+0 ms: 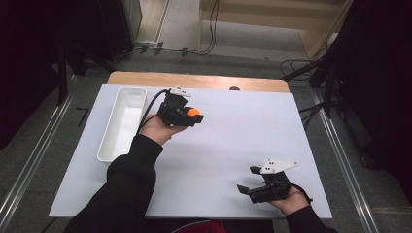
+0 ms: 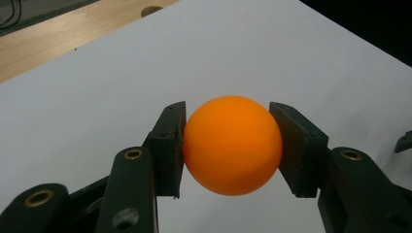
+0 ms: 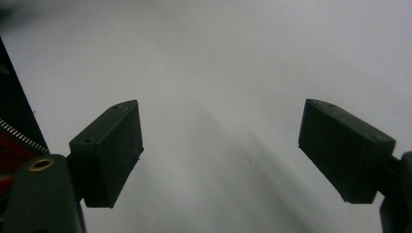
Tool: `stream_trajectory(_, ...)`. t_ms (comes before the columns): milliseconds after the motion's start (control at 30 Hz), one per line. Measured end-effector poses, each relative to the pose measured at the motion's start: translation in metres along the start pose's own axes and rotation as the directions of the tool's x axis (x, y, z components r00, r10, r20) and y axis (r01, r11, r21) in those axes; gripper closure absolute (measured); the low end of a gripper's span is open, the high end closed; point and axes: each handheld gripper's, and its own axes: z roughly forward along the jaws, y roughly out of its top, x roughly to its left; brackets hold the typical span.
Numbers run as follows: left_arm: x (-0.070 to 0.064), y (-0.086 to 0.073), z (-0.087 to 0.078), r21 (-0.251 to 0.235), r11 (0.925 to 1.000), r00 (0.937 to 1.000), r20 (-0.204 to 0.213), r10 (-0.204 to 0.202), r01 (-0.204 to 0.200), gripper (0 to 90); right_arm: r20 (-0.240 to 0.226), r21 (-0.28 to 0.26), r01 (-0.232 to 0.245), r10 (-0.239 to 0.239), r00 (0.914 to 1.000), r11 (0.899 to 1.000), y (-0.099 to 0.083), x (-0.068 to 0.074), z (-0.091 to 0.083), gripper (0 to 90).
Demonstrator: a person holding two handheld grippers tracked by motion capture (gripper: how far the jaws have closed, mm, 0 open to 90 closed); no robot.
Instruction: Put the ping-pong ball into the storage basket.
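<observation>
An orange ball point(image 2: 232, 144) sits squeezed between the two black pads of my left gripper point(image 2: 228, 145), which is shut on it. From above, the ball point(image 1: 194, 112) and left gripper point(image 1: 193, 115) hover over the white table point(image 1: 252, 131), just right of a white tray point(image 1: 122, 121). My right gripper point(image 1: 247, 180) rests low near the table's front right edge, jaws pointing left. Its own view has the right gripper point(image 3: 221, 145) open wide, with bare white surface between the pads.
The long white tray lies along the table's left side and looks empty. A wooden strip point(image 1: 199, 80) borders the far edge. Cables and dark stands surround the table on the floor beyond.
</observation>
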Motion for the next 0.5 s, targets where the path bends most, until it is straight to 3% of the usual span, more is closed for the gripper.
stream_trajectory(233, 0.003, 0.001, -0.009, 0.001, 0.9999, 0.9998, 0.010, -0.016, 0.016, 50.3, 0.002, 0.004, 0.001, -0.001, 1.0000, 1.000, 0.000, 0.000, 0.000, 14.8)
stream_trajectory(500, 0.007, 0.001, -0.012, 0.017, 0.9998, 0.9999, -0.008, -0.006, 0.006, 50.3, 0.003, -0.001, -0.001, 0.001, 1.0000, 1.000, 0.000, 0.000, 0.000, 14.8)
